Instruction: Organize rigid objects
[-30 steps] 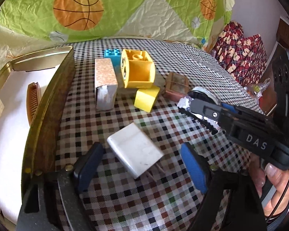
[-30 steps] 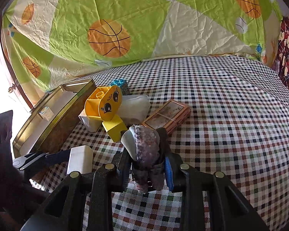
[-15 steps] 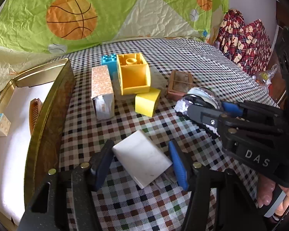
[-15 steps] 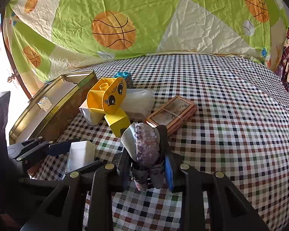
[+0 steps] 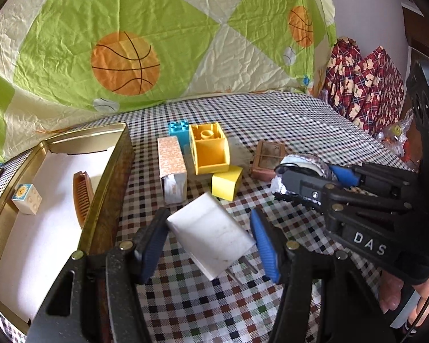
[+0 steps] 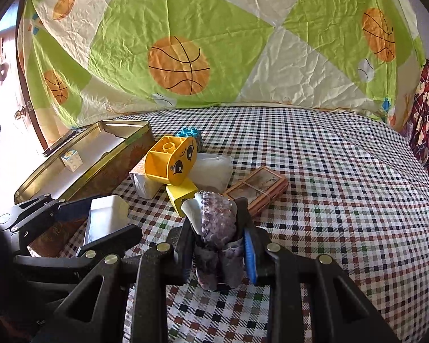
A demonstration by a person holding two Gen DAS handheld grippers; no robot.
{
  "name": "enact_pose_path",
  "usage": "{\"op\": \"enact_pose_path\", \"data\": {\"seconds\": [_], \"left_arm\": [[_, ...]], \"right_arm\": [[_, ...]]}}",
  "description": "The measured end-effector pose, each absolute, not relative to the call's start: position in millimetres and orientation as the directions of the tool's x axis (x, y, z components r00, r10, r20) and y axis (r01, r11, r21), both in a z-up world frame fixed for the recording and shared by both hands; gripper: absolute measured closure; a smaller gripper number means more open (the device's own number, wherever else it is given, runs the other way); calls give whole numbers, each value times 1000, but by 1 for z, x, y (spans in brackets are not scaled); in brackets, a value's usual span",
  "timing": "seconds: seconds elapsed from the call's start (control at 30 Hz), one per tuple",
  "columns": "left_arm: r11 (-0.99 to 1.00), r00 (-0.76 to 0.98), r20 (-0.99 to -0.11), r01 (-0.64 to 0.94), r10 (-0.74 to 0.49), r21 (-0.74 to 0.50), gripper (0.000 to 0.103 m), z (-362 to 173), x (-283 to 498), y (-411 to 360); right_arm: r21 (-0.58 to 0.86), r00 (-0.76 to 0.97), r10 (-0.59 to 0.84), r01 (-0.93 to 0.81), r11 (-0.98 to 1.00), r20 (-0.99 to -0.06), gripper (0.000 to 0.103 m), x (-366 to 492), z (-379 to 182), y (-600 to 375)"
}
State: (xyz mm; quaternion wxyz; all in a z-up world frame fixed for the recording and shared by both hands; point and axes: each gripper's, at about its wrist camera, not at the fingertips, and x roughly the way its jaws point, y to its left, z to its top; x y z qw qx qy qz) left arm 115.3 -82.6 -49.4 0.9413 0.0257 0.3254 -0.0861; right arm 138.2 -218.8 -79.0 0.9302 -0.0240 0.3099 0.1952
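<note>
Through the left wrist view we are straddling the white plug adapter [image 5: 211,240] with the left tongs [image 5: 208,245], open and seemingly just shy of its sides, on the checked bed [image 5: 271,131] beside the gold tin [image 5: 105,200]; by our judgement, the pickup step is calling for closing, then lifting over the rim. In the right wrist view we are gripping a purple tape roll [image 6: 217,223] in the right tongs [image 6: 218,245], clamped tight, above the bed.
</note>
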Motion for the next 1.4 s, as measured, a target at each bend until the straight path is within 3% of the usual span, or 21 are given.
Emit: {"op": "enact_pose_path", "data": {"seconds": [0.67,1.4], "left_arm": [[994,879,-467,107,-99,-9,45,-34,88,-71],[997,921,-382,78,-77,-13,45,-29,71,-67]], "right_arm": [[77,791,364,-377,923,-493,72,121,-70,-225],[66,830,368,-377,924,-419,72,108,-64,-228]]}}
